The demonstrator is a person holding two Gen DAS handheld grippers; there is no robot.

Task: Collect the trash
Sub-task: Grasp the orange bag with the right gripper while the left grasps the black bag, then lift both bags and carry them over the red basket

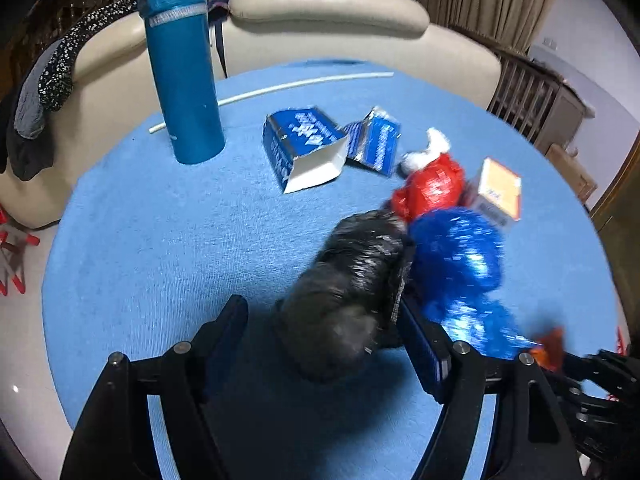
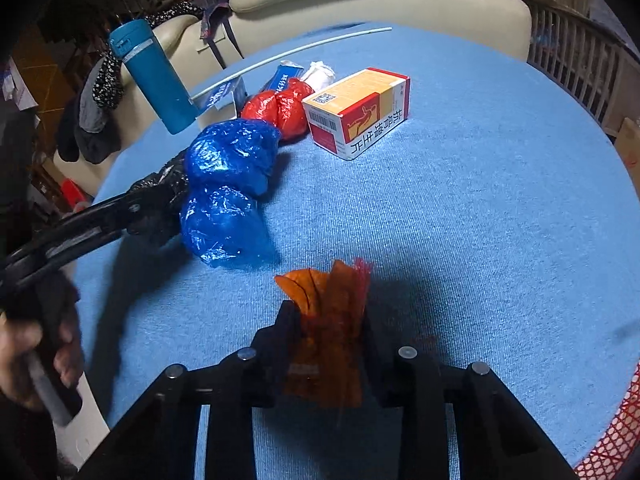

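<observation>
A crumpled black plastic bag point(image 1: 352, 288) lies on the blue tablecloth point(image 1: 140, 220) between the fingers of my left gripper point(image 1: 322, 316). The right finger touches the bag, the left finger stands clear, so this gripper is open. Right of it sit two blue bag bundles point(image 1: 456, 256), a red bag point(image 1: 430, 184) and an orange-and-white box point(image 2: 360, 108). My right gripper point(image 2: 328, 320) is shut on an orange wrapper point(image 2: 328, 300) with red fringe, just above the cloth. Torn blue cartons point(image 1: 304, 148) and a white tissue wad point(image 1: 434, 144) lie further back.
A tall blue flask point(image 1: 184, 80) stands at the back left, with a thin white rod point(image 1: 280, 88) behind it. A cream sofa point(image 1: 320, 8) with draped clothes borders the round table's far edge. Red mesh point(image 2: 612, 440) hangs at the near right edge.
</observation>
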